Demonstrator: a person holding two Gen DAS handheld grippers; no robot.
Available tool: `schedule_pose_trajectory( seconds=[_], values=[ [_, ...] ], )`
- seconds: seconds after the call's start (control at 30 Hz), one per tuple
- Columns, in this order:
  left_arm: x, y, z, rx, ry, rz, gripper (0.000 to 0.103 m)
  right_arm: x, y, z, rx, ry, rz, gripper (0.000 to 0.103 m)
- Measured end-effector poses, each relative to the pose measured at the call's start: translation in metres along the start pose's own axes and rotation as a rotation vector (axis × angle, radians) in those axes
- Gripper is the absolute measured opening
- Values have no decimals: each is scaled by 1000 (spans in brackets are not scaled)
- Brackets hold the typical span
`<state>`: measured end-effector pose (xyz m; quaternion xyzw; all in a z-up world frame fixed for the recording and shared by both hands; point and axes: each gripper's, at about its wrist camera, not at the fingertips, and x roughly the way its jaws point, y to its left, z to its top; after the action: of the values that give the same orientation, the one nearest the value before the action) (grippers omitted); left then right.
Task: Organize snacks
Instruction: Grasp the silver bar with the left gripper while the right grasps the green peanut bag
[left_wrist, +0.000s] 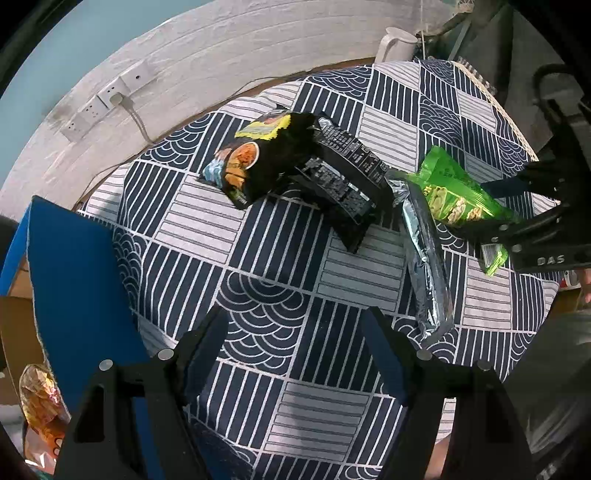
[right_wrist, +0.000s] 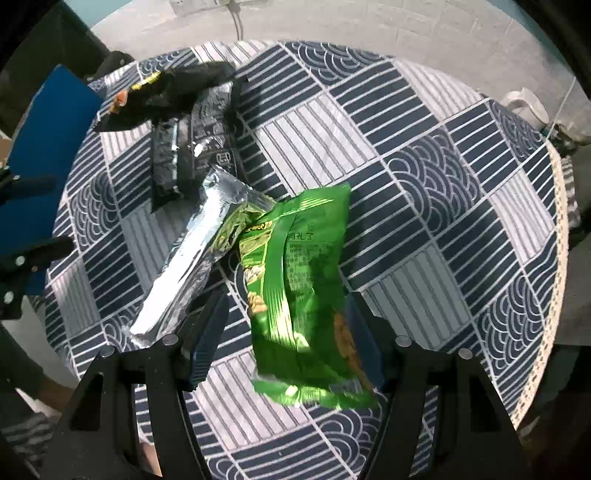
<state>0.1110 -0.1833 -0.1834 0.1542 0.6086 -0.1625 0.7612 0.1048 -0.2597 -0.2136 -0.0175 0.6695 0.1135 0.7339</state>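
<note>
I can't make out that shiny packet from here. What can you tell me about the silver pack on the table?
The silver pack is a long, narrow foil sleeve, crinkled and reflective, with flat sealed ends. It lies flat on the patterned tablecloth, running diagonally. One end points toward the black bags; whether they touch is unclear. The green bag overlaps its upper side. No gripper holds it: the right gripper's jaws stand around the green bag instead.

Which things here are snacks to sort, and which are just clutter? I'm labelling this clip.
Job:
green bag
silver packet
two black packs
orange bag in the blue bin

Lying about:
white kettle
wall sockets
tablecloth
</note>
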Motion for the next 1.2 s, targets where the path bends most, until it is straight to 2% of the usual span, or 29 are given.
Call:
schedule_pose_trajectory(
  seconds=[0.13, 0.2, 0.27, 0.4, 0.67, 0.83, 1.13, 1.17, 1.2],
  values=[
    [3, -7, 6, 2, 9, -12, 77, 12, 0, -1, -11, 18, -27, 66],
    [5, -13, 8, 2, 14, -22, 77, 17, -2, -1, -9, 23, -34, 57],
    [7, -19, 11, 8, 19, -32, 77, 18, -6, -2, 0, 25, -27, 44],
    [11, -33, 16, 10, 24, -64, 77, 6, -23, -7, 17, 5, -37, 33],
    [26, -60, 30, -38, 58, -124, 80, -10, -70, -21, 115, -19, -41, 32],
    [33, -82, 42, -32, 63, -133, 80, -19, -98, -29, 161, -43, -35, 32],
    [59, -118, 48, 93, 60, -41, 80, -38, -138, -46, 214, -87, -18, 32],
    [62, -120, 47, 102, 59, -28, 75, -39, -142, -47, 221, -88, -19, 32],
    [63, -122, 47, 105, 60, -28, 62, -41, -145, -49, 225, -90, -16, 32]
  ],
)
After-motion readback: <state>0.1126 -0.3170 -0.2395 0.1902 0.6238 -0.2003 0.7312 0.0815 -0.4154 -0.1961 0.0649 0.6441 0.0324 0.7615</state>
